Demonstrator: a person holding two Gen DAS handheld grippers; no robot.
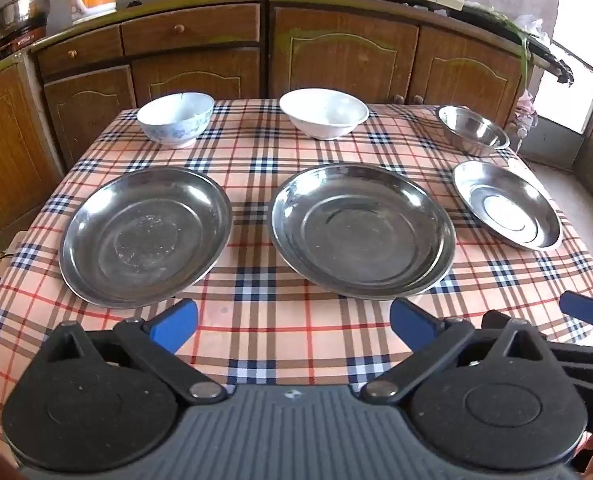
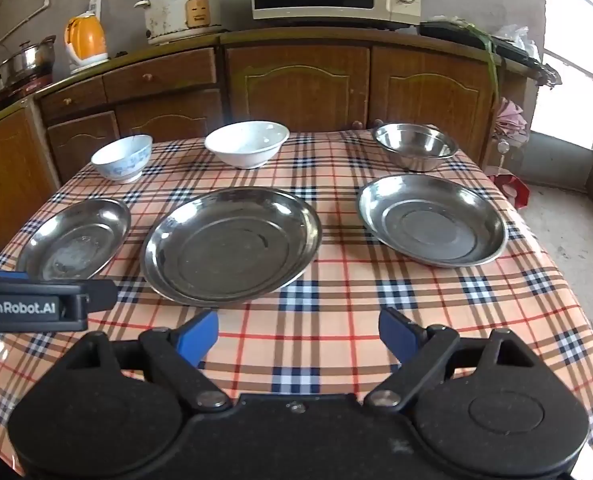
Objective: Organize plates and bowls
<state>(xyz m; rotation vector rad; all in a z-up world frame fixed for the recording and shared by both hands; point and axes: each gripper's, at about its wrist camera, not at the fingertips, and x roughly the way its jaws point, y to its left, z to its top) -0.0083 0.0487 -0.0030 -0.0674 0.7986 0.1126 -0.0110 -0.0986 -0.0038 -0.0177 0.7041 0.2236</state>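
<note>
I am holding the left gripper (image 1: 292,326) and the right gripper (image 2: 298,336) above the near edge of the desk (image 1: 280,336), which is covered by a plaid cloth; both pairs of blue-padded fingers are spread wide and pinching nothing. Three round stainless-steel plates are lying in the near row: the left plate (image 1: 144,236) at 10 o'clock in the left view, the larger middle plate (image 1: 362,232) at 1 o'clock, the small right plate (image 2: 432,220) at 2 o'clock in the right view. Behind them are standing a blue-patterned white bowl (image 1: 175,124), a plain white bowl (image 1: 323,118) and a steel bowl (image 2: 416,146). I judge nothing is stacked yet. To do this well, I am planning to slide one finger under a plate's raised rim. The rims are lying low and slick; neighbouring plates are sitting near.
</note>
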